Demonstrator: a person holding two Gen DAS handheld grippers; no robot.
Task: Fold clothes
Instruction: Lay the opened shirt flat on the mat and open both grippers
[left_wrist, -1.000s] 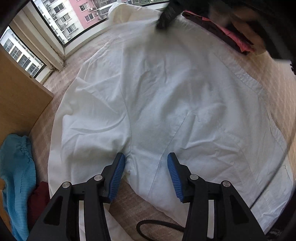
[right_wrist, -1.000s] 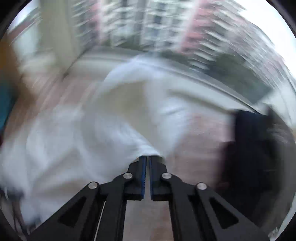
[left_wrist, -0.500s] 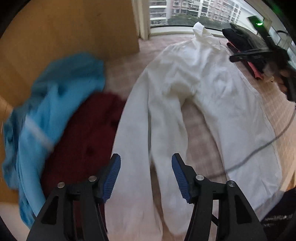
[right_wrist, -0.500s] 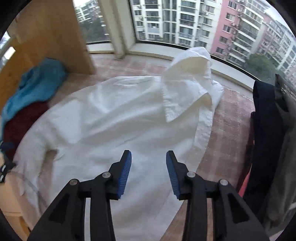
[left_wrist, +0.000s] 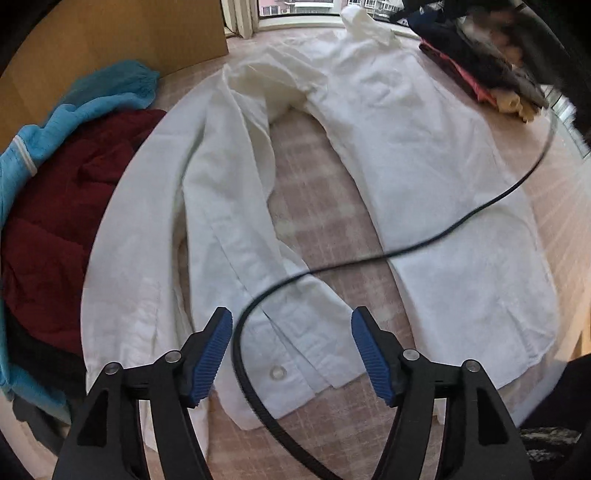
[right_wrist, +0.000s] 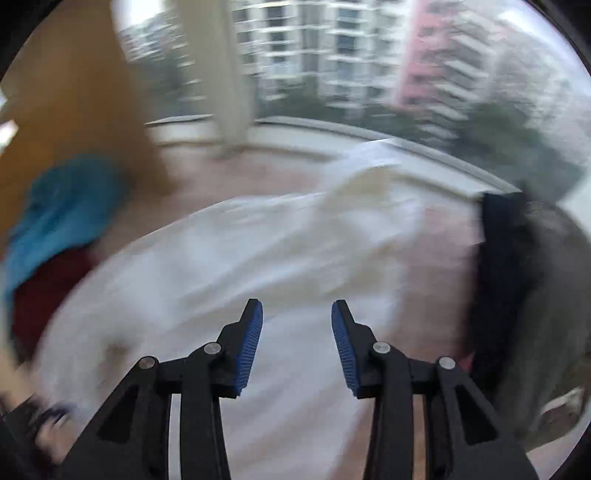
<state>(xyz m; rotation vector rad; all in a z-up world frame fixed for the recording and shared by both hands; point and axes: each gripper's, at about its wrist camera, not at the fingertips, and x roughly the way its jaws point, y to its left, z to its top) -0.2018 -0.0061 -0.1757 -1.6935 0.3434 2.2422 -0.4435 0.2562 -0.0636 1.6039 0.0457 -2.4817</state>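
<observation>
Left gripper (left_wrist: 291, 350) has swung from shirt body to cuff end, jaws opening, empty | white shirt (left_wrist: 424, 177) flat on checked tabletop (left_wrist: 317, 199), sleeve cuff beneath pads | right gripper (right_wrist: 297, 343) parted, empty, above shirt.

My left gripper (left_wrist: 291, 350) points steeply downward, its blue-padded jaws opening wide with nothing pinched between the pads. My right gripper (right_wrist: 297, 345) also tips downward, jaws parted at a moderate gap and gripping nothing.
</observation>
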